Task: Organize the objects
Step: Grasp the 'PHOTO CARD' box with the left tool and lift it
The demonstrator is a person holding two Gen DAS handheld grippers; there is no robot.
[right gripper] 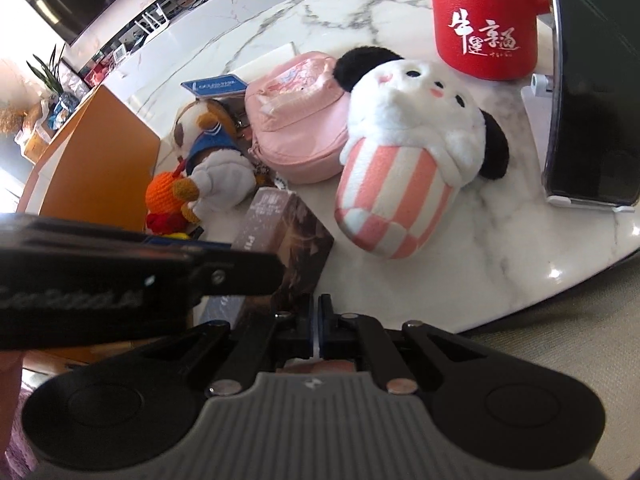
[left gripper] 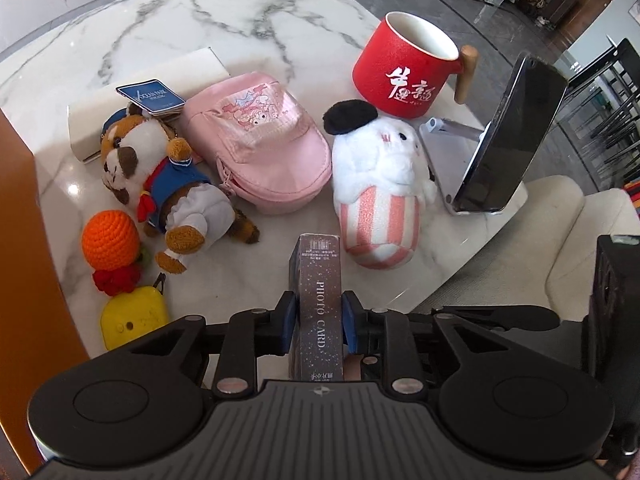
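Two grippers were mine: the left gripper (left gripper: 318,322) clenched a dark card box (left gripper: 319,304) above the marble table (left gripper: 240,12) near its front edge, the right gripper (right gripper: 319,330) was closed on nothing. Beyond lay a striped plush (left gripper: 378,188), pink pouch (left gripper: 260,140), and red mug (left gripper: 408,68) showing a white inside.

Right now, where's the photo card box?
The photo card box is clamped in the left tool, low and central in the left wrist view, just in front of the striped white plush on the marble table.
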